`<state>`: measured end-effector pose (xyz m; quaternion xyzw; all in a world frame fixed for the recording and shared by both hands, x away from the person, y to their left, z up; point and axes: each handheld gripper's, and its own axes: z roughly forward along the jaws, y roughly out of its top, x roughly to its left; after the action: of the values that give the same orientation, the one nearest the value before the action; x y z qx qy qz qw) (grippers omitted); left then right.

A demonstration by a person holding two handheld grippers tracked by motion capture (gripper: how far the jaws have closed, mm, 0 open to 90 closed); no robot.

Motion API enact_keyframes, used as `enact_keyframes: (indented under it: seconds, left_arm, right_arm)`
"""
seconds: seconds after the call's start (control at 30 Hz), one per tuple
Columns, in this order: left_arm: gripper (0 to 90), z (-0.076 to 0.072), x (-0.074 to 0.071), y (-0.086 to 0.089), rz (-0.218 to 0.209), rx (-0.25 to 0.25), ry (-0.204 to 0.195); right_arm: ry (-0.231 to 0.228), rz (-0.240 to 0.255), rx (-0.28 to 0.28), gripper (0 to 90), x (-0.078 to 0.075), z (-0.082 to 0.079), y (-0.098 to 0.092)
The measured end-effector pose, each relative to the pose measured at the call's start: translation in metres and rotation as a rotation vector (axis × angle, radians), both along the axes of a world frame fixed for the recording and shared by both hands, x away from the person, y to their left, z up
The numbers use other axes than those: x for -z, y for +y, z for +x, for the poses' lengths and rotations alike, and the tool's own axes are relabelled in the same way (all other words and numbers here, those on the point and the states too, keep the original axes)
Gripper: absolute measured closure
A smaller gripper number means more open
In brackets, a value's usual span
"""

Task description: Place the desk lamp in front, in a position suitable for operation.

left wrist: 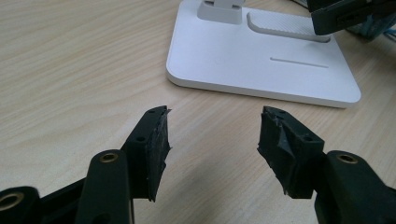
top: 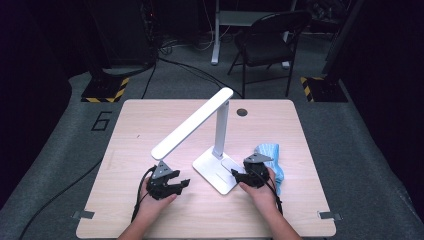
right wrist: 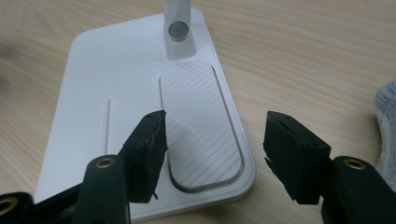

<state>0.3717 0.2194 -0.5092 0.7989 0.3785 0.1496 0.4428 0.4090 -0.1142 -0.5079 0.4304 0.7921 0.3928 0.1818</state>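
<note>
We see two open grippers by a white lamp (top: 212, 131).
Our left gripper (left wrist: 212, 140) and right gripper (right wrist: 212, 144) hold nothing; up close, the lamp's ribbed pad (right wrist: 198, 121) shows, with a blue cloth (top: 272, 155) behind.

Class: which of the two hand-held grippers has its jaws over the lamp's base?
The right hand-held gripper: its jaws straddle the lamp base's corner; the left hand-held gripper is over bare table.
</note>
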Motion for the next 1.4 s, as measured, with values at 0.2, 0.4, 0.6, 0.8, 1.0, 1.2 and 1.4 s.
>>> enact_keyframes:
  seconds: [0.2, 0.4, 0.6, 0.8, 1.0, 1.2, 1.4]
  left_arm:
    - [41.8, 0.0, 0.001, 0.001, 0.009, -0.003, 0.006]
    - [41.0, 0.0, 0.002, -0.003, 0.017, 0.003, 0.005]
    - [40.1, 0.0, 0.004, -0.003, 0.014, -0.006, 0.005]
    - [39.5, 0.001, 0.004, -0.003, 0.015, 0.0, 0.004]
    - [39.0, 0.0, 0.003, -0.004, 0.008, 0.002, 0.009]
    - [37.6, 0.001, 0.004, -0.005, 0.002, 0.001, 0.019]
    - [37.0, 0.0, 0.007, -0.008, -0.02, 0.037, 0.044]
  right_arm:
    - [0.064, 0.059, 0.003, 38.1, 0.008, 0.004, -0.001]
    - [0.078, 0.078, -0.007, 39.0, 0.009, 0.0, -0.001]
    - [0.09, 0.079, -0.042, 43.7, 0.007, -0.007, 0.0]
    - [0.096, 0.057, -0.076, 43.9, 0.006, -0.018, 0.008]
    - [0.107, 0.065, -0.107, 42.2, 0.006, -0.026, 0.016]
    - [0.107, 0.074, -0.128, 41.5, 0.007, -0.028, 0.02]
    - [0.106, 0.067, -0.156, 41.4, 0.007, -0.033, 0.027]
